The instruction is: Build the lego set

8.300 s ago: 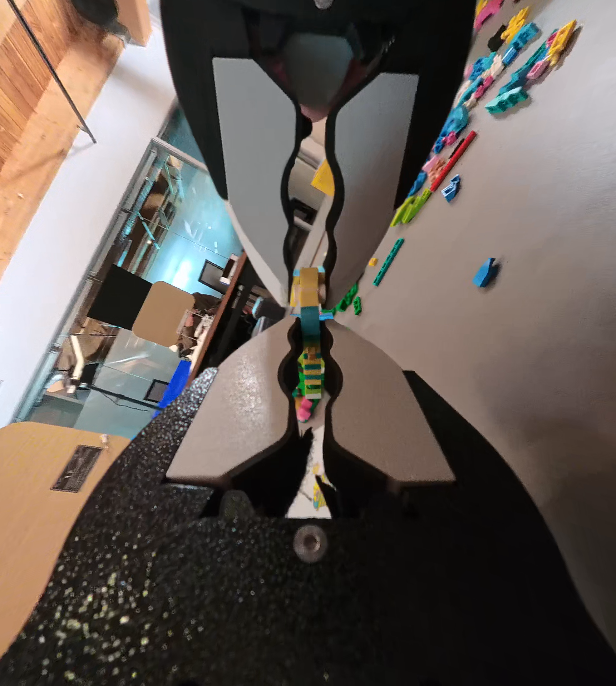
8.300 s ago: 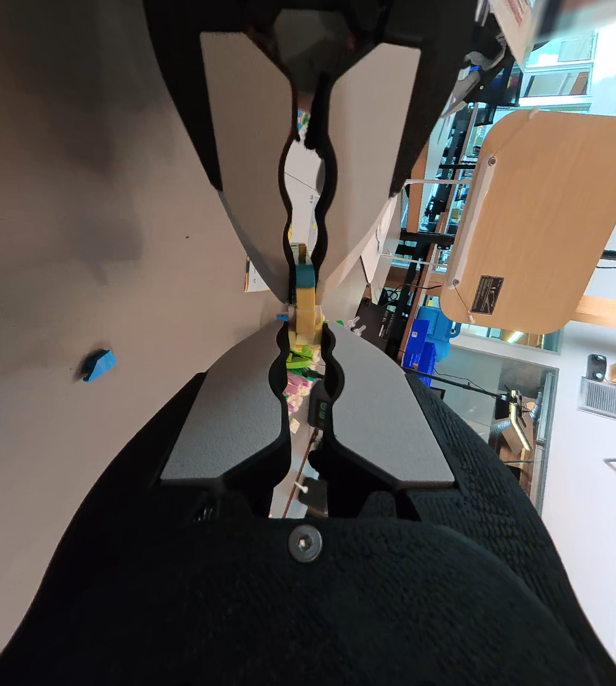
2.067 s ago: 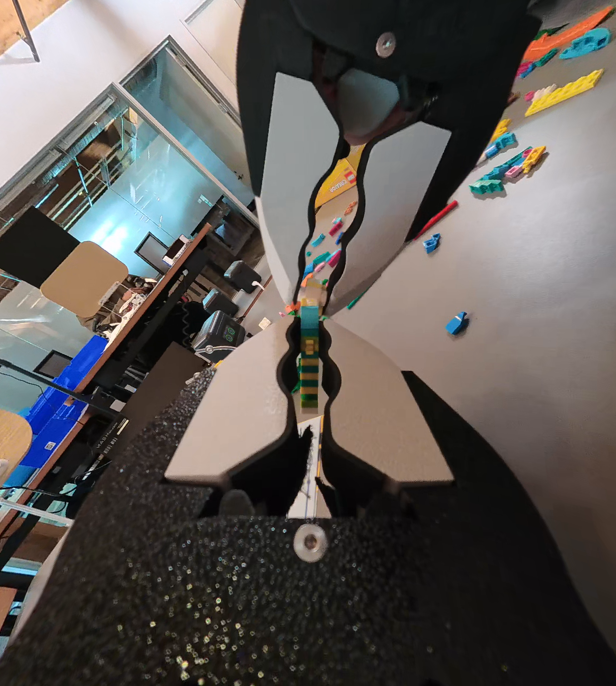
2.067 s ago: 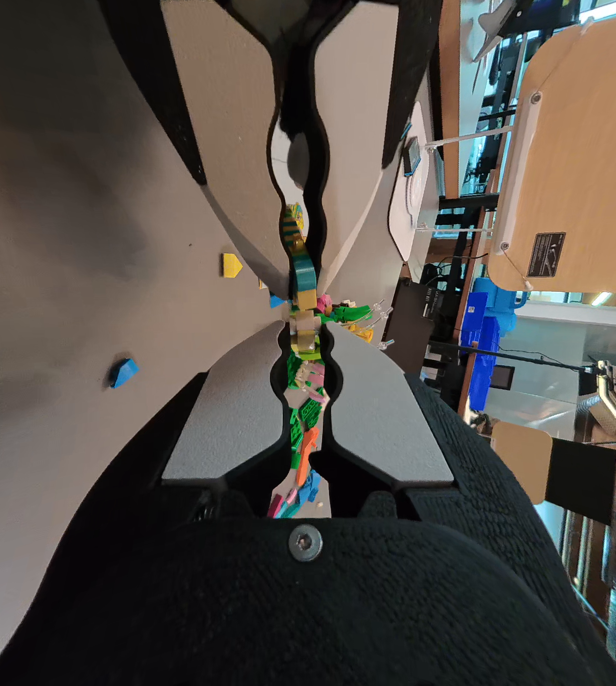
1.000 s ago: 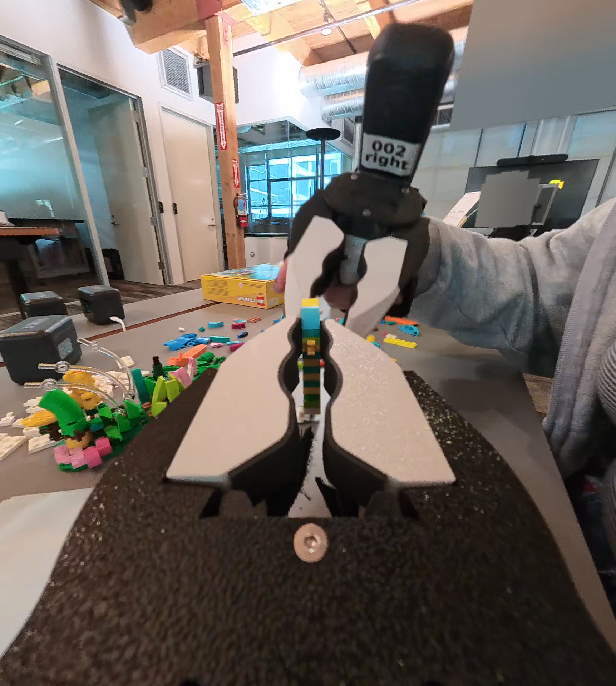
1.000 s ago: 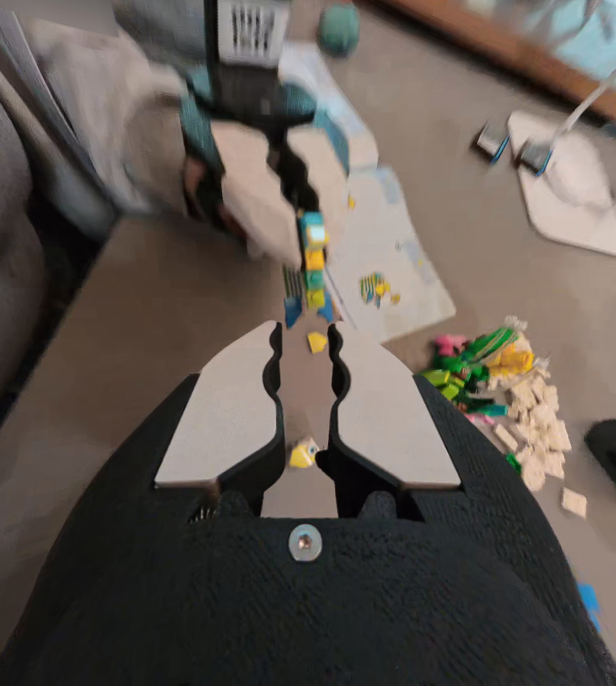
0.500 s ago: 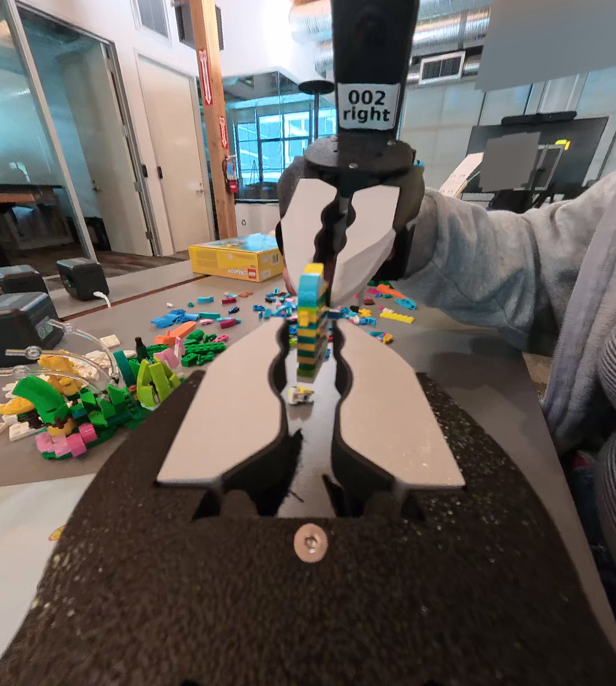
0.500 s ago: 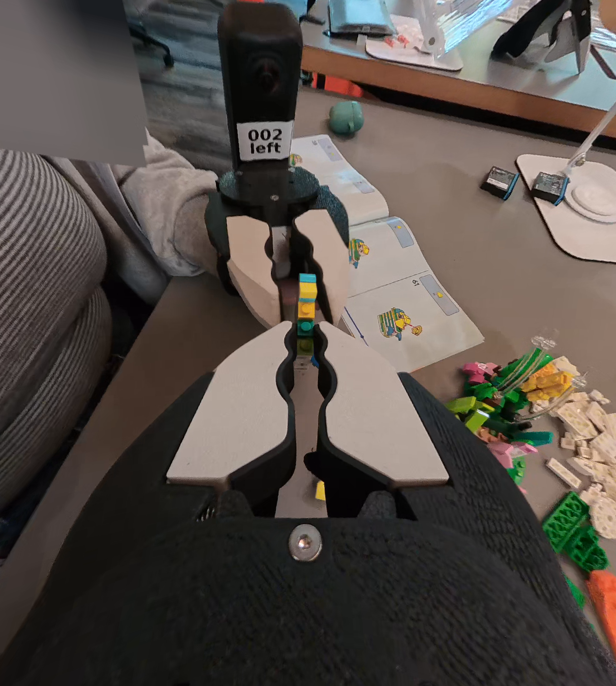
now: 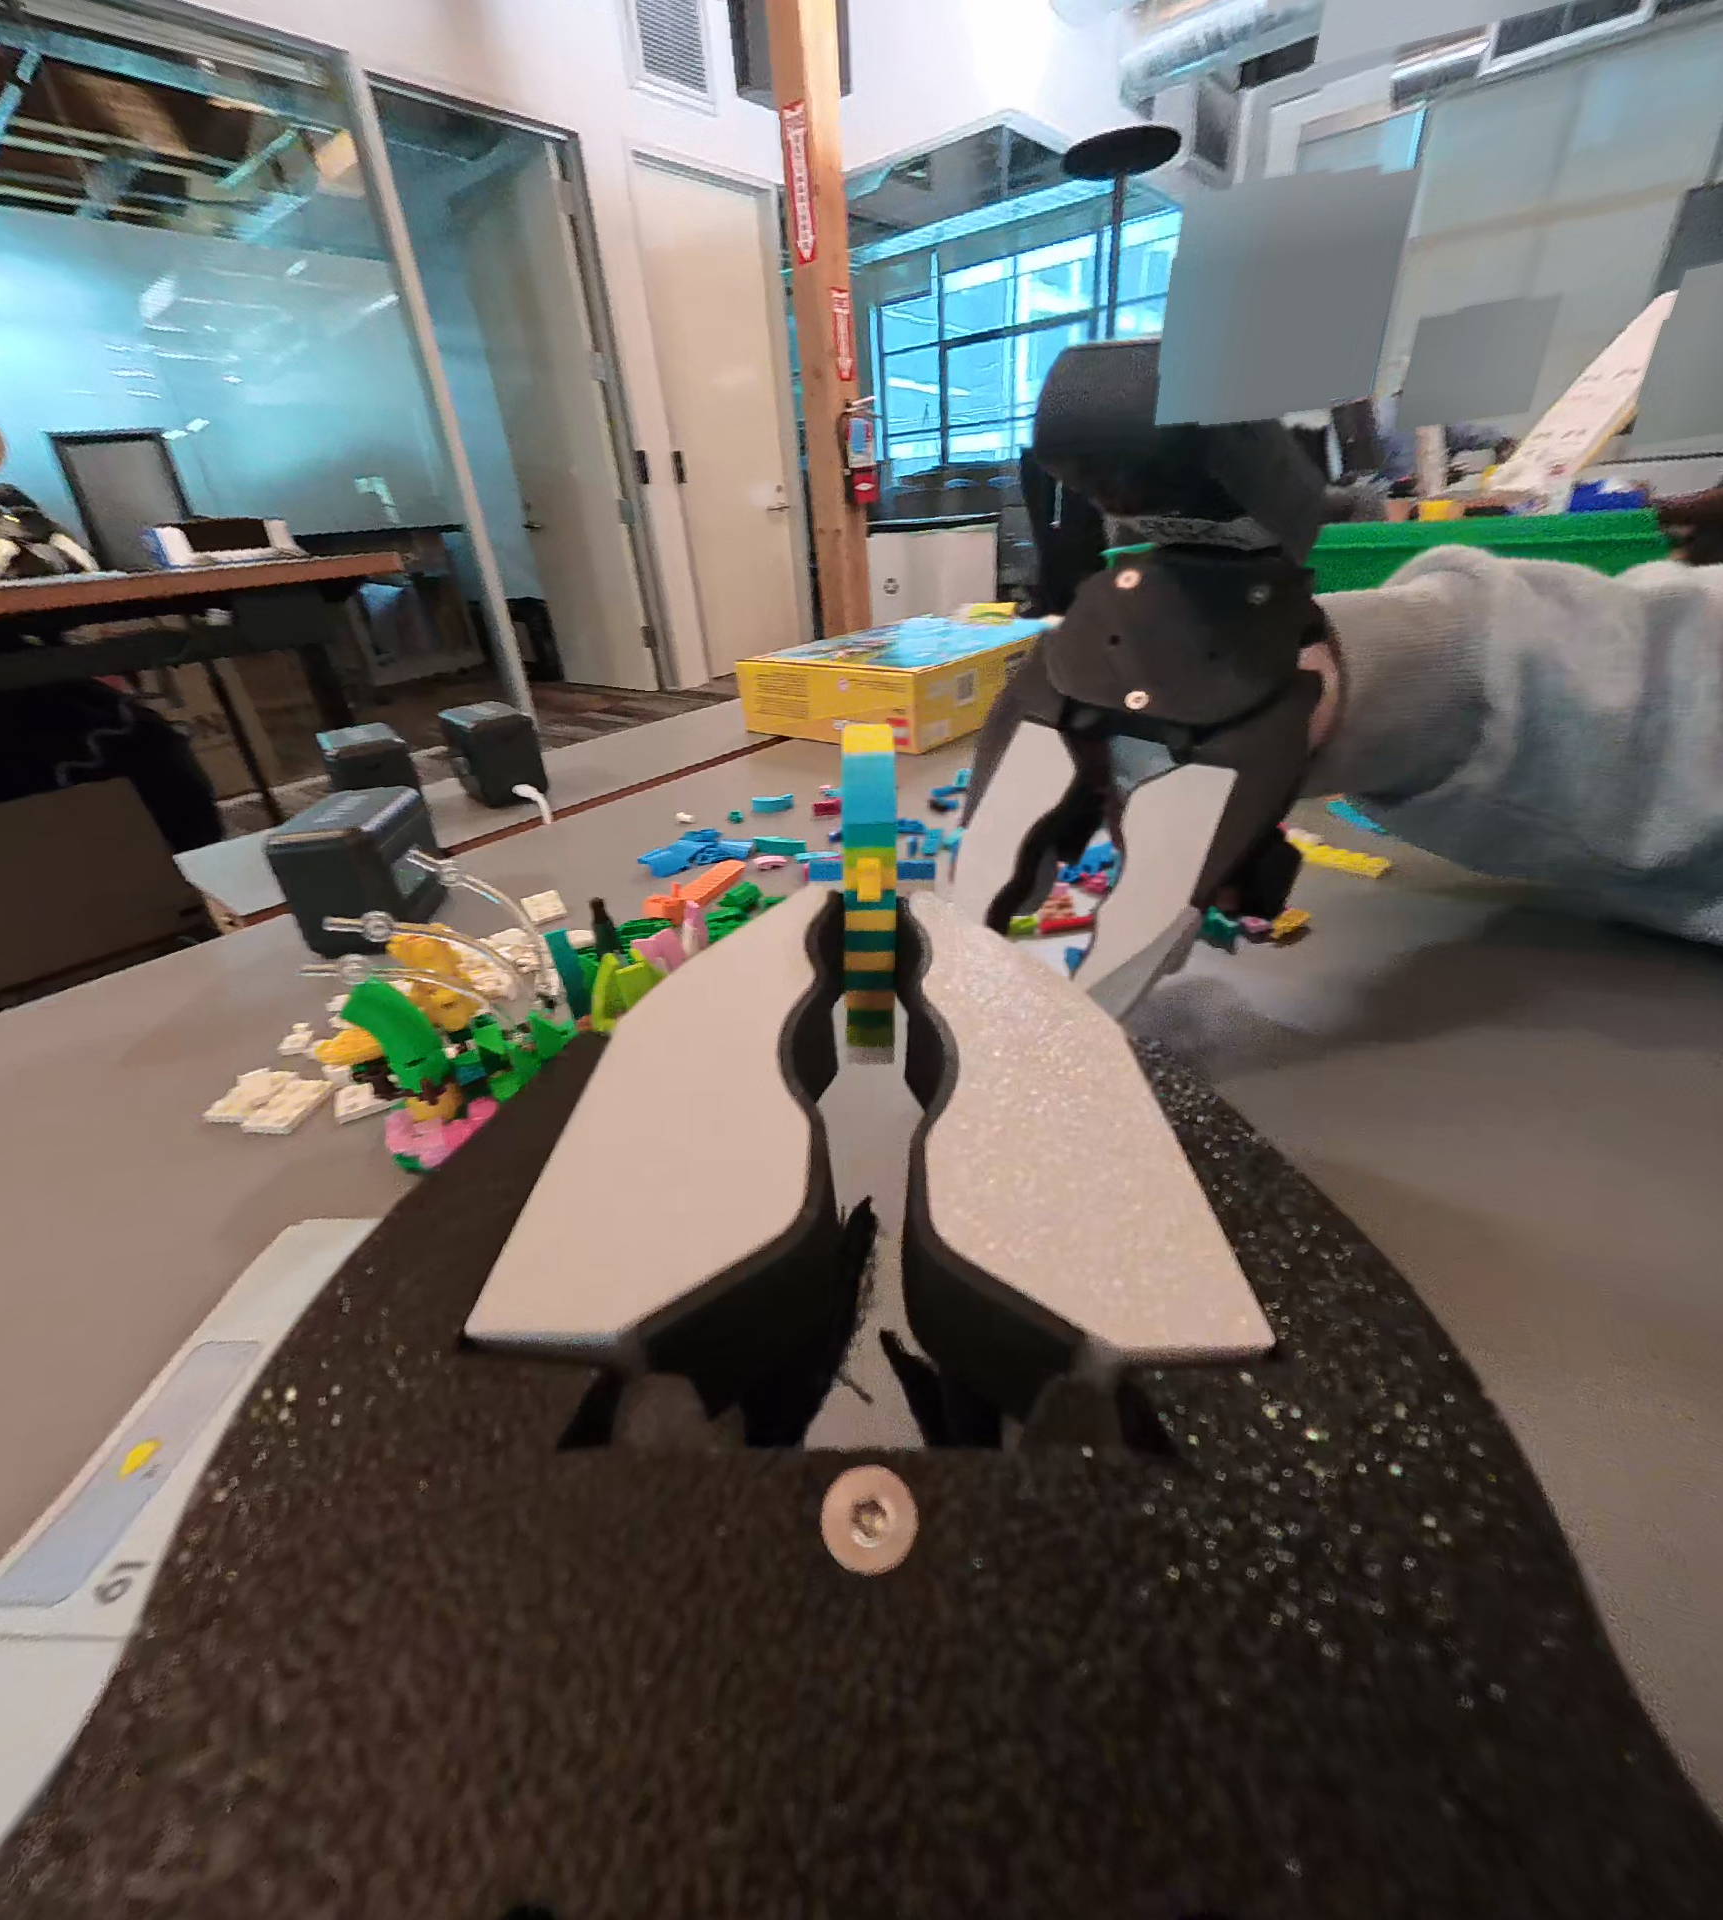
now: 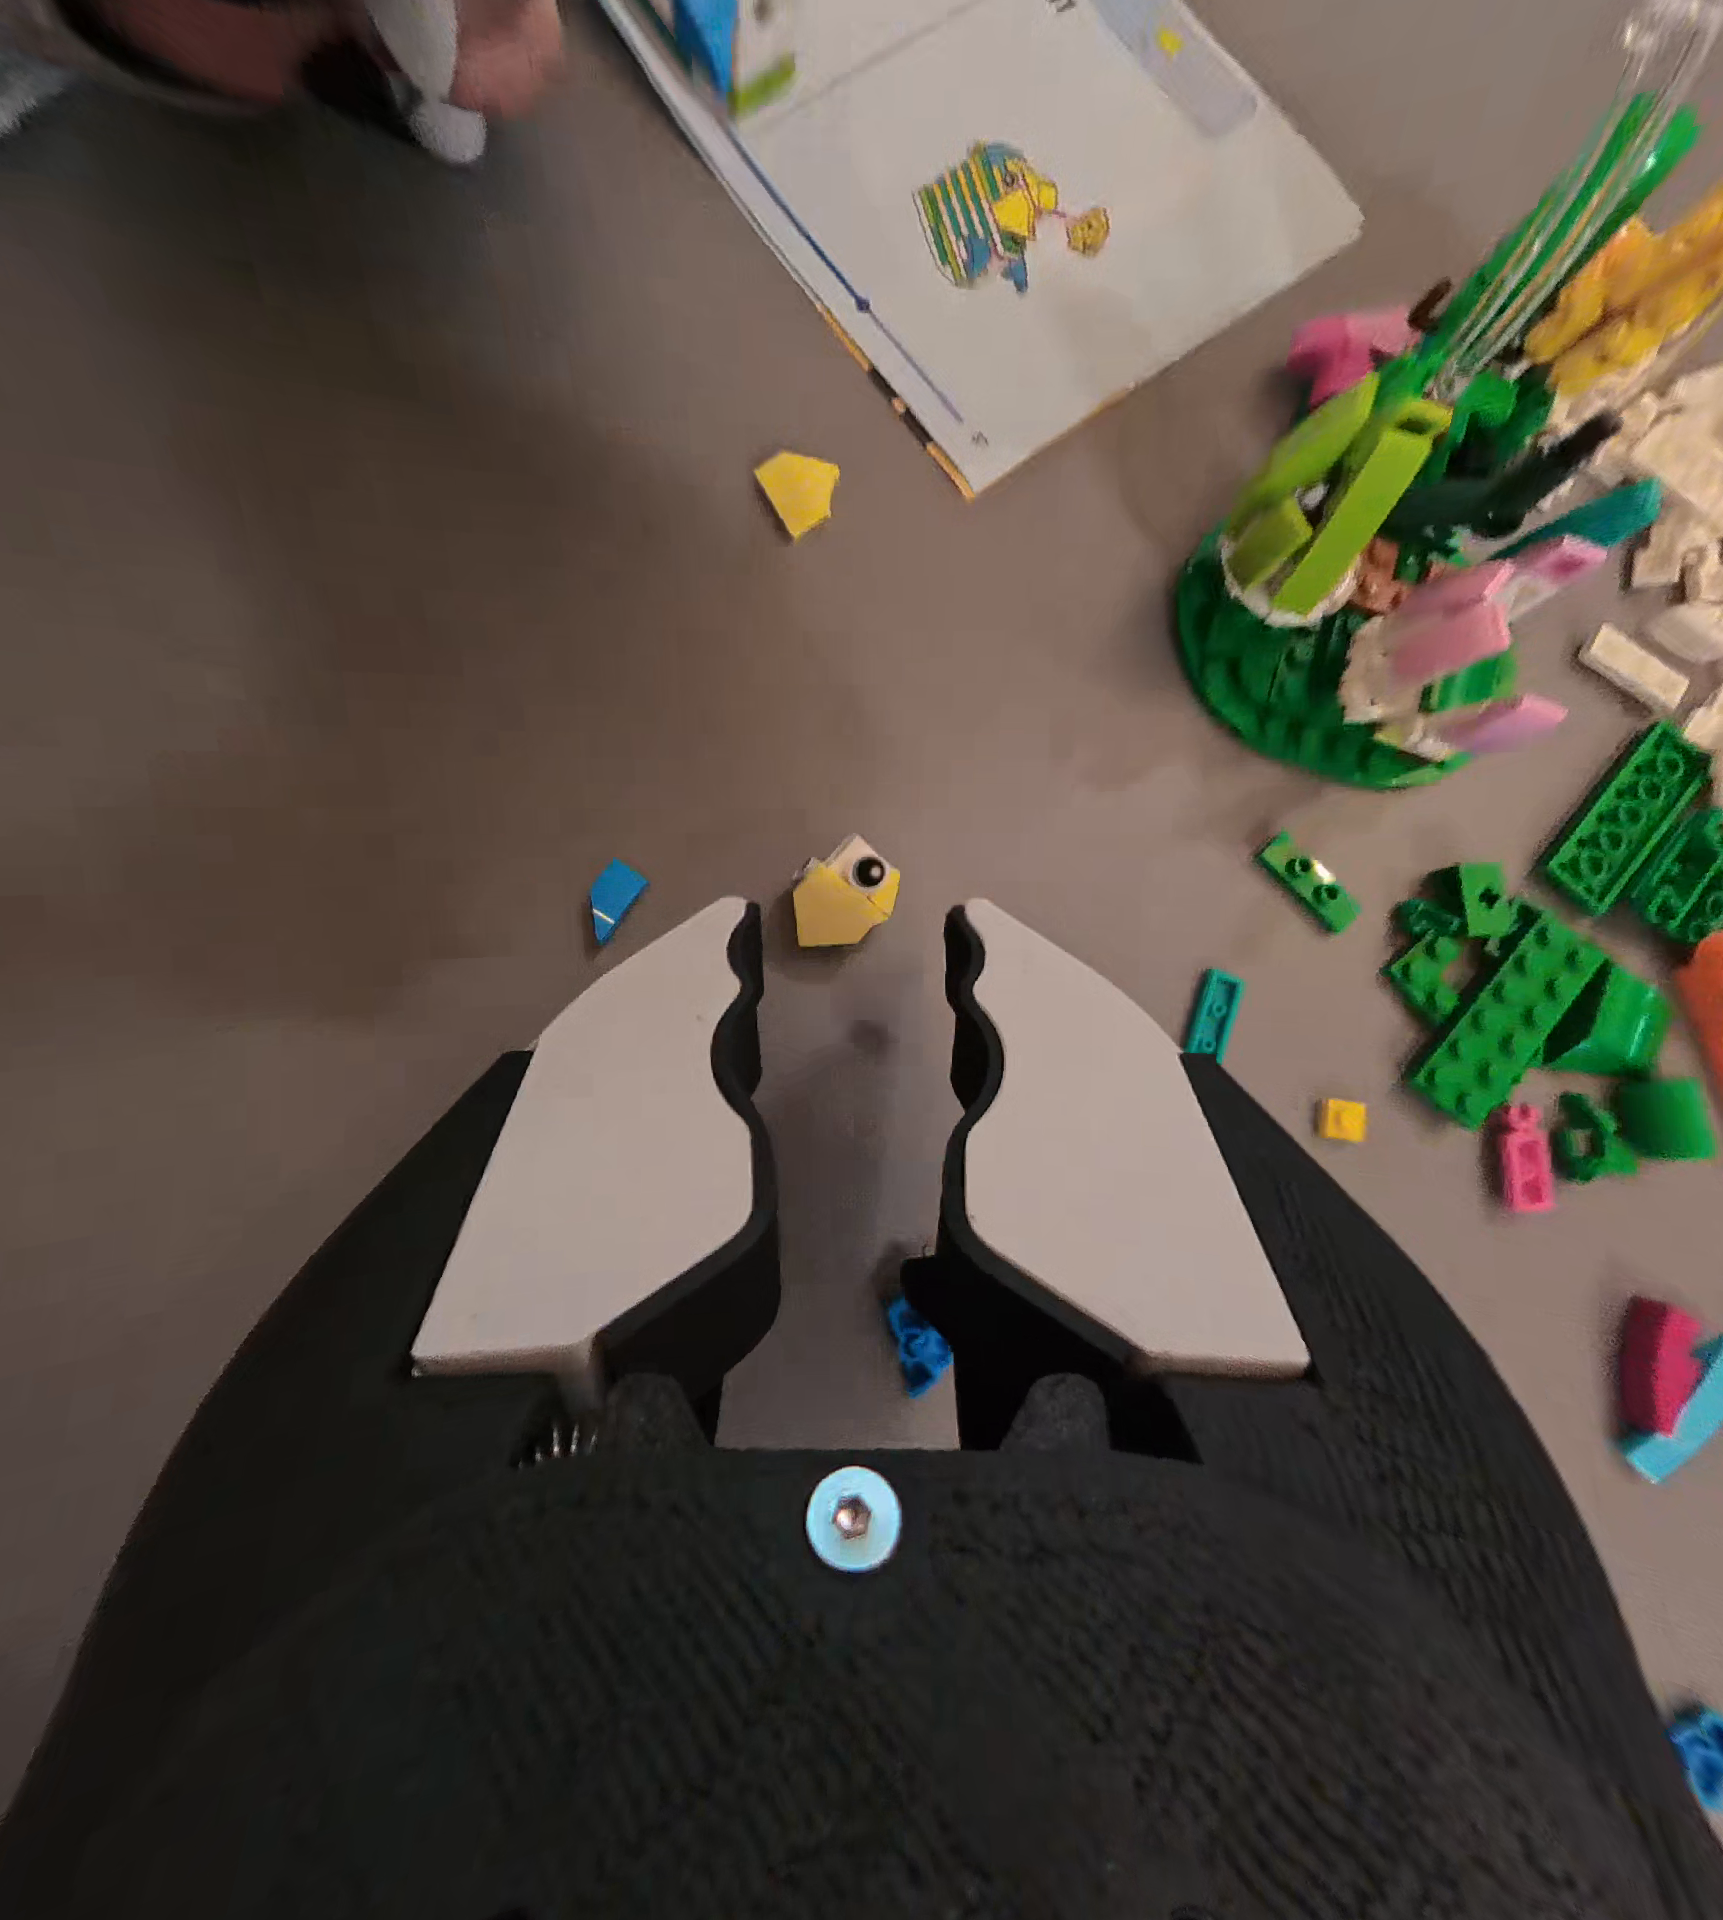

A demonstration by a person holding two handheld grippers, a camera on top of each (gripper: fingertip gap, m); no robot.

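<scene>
The left gripper [image 9: 869,914] clenches an upright striped brick stack [image 9: 867,883]. The right gripper [image 10: 852,914] hangs released just above a yellow eye piece [image 10: 844,894] on the grey table [image 10: 317,727]; best to lower straight and pinch its flat sides

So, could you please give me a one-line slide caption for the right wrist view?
Open right gripper poised over a small yellow eye piece on the grey table, loose bricks alongside.

Striped stack [image 9: 867,914] of teal, yellow, green bricks, upright, clamped between left tongs [image 9: 867,935]. Yellow eyed piece [image 10: 844,894] lies on worktop [image 10: 317,623] just ahead of spread right tongs [image 10: 852,920]. Yellow wedge [image 10: 797,490] farther off, near booklet [image 10: 1023,208].
</scene>
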